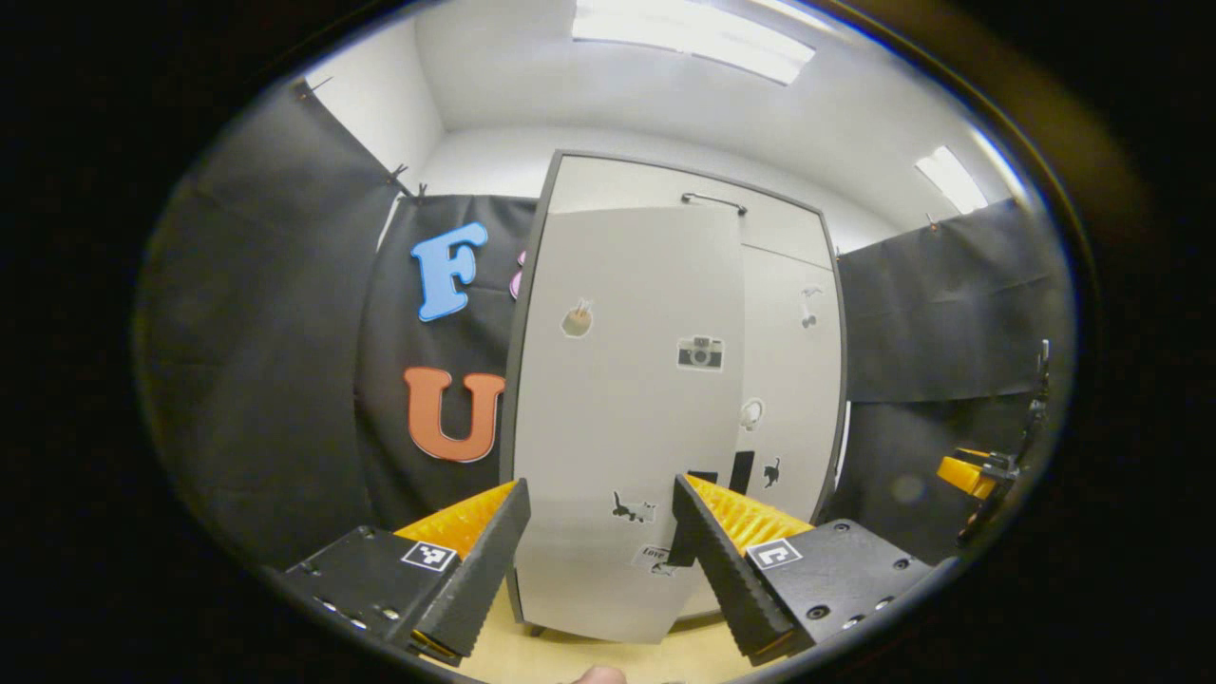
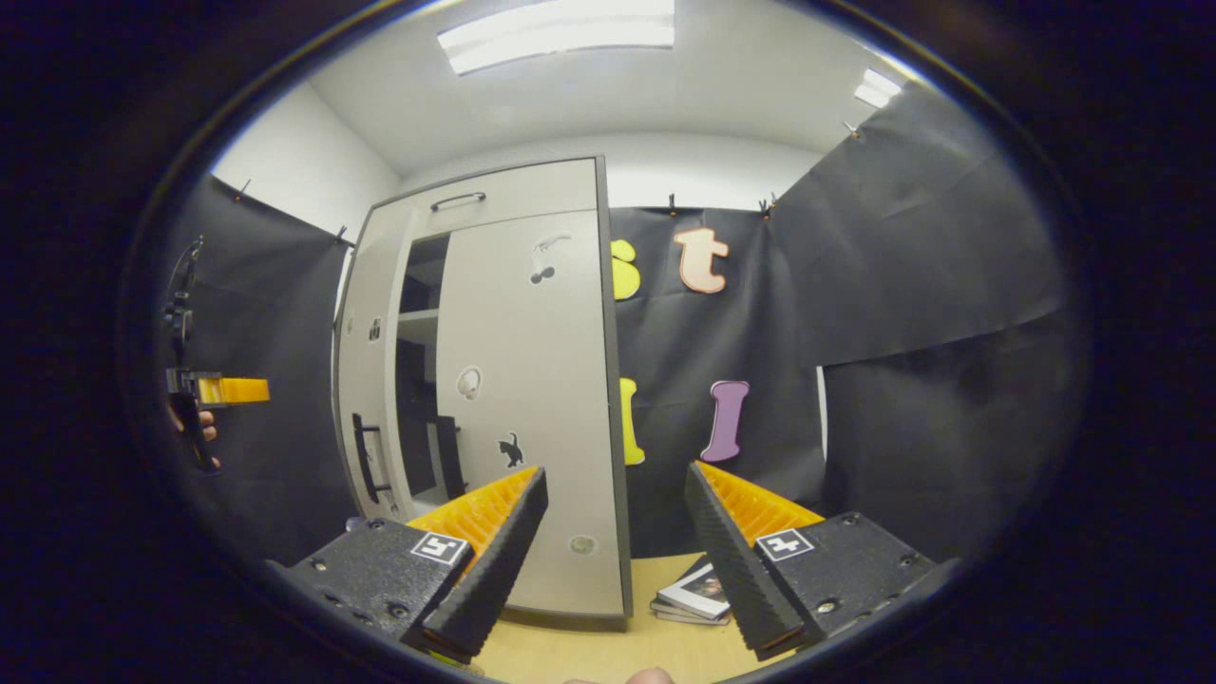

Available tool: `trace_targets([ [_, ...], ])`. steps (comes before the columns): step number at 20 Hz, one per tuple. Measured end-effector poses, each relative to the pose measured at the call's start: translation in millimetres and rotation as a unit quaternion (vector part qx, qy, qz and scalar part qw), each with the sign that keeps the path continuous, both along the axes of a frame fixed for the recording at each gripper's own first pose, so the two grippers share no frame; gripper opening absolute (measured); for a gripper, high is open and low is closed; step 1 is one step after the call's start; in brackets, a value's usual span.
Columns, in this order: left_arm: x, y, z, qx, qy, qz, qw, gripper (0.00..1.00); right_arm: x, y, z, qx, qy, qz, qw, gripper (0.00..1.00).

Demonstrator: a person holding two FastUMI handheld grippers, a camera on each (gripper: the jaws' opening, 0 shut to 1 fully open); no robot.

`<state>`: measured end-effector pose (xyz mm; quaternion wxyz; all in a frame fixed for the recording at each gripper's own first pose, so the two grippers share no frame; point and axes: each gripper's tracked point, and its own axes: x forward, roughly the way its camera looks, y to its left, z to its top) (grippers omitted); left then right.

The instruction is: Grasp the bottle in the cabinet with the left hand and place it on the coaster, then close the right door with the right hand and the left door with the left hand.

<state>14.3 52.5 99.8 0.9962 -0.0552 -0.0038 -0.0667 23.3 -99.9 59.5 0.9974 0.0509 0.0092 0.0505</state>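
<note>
Black cloth walls back the cabinet [image 2: 513, 399]; left tongs [image 1: 598, 532] and right tongs [image 2: 616, 522] gape, unladen.

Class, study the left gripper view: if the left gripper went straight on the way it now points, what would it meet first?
Probably the left door of the cabinet. It stands partly open, straight ahead between the open fingers of the left gripper. How far off it is cannot be judged.

Stacked books [image 2: 698, 597] on wooden tabletop [image 2: 589, 651], ceiling light panels [image 2: 560, 33] overhead
</note>
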Motion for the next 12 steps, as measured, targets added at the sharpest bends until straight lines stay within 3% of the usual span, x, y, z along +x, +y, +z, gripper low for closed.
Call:
trace_targets([
  [6,-24,19,26,-0.006,-0.025,0.04,0.999,1.0,3,13,33,-0.016,-0.035,-0.006,0.999,0.96],
  [12,-45,26,25,0.056,-0.041,0.079,0.994,1.0,4,30,44,-0.033,-0.057,-0.001,0.998,0.95],
])
